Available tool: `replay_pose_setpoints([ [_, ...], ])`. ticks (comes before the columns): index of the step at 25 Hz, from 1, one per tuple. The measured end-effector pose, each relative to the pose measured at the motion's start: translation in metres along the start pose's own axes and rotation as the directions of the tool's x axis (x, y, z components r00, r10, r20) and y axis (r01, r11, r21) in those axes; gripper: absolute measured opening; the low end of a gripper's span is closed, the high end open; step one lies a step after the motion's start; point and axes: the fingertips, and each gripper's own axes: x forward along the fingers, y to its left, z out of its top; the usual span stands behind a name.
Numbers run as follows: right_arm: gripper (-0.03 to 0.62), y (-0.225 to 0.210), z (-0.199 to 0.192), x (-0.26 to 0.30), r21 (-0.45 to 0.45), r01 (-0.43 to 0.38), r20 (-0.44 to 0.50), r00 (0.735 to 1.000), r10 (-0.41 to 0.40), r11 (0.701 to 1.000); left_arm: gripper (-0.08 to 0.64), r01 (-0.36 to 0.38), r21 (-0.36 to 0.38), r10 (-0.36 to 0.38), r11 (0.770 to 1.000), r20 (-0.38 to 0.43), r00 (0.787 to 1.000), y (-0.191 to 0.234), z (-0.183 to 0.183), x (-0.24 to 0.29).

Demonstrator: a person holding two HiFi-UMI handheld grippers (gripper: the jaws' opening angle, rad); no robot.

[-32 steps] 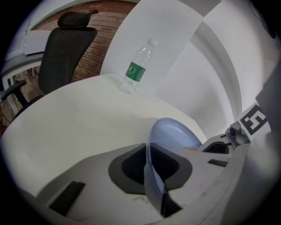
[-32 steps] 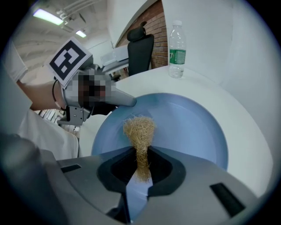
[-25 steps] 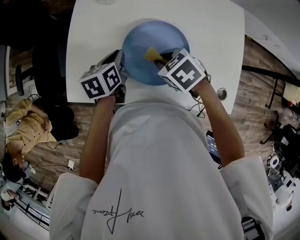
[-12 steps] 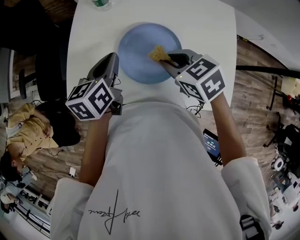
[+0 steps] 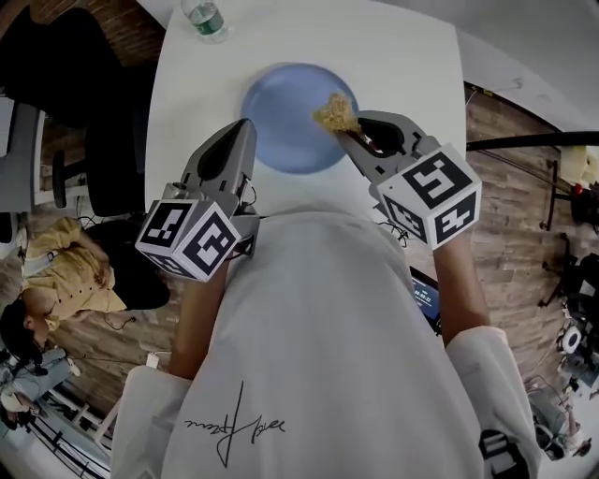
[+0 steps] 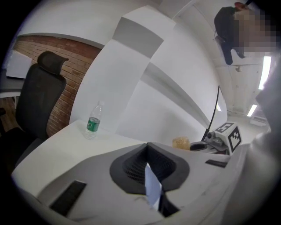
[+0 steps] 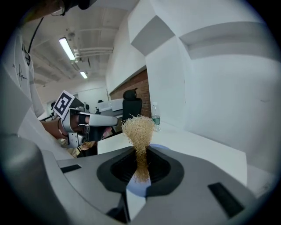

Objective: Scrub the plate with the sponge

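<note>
One plate [image 5: 281, 126], sponge [image 5: 335, 113] in R claw [image 5: 353, 134] by rim, L claw [image 5: 242, 130] just closed

No legible text; unreadable cursive script [image 5: 234, 428] on the white shirt [image 5: 328, 318]

The white table [image 5: 402, 56] before me carried the blue plate [image 5: 281, 122] near my edge. A water bottle [image 5: 204, 19] stood upright toward its far left corner, well apart from the plate.
</note>
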Motion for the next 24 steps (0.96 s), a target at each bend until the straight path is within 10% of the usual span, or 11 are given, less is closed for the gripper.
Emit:
replay_pose_setpoints([
  [24, 0.043, 0.012, 0.010, -0.062, -0.029, 0.064, 0.118, 0.991, -0.060, 0.998, -0.008, -0.048, 0.137, 0.033, 0.989, 0.111, 0.993, -0.058, 0.034, -0.023],
])
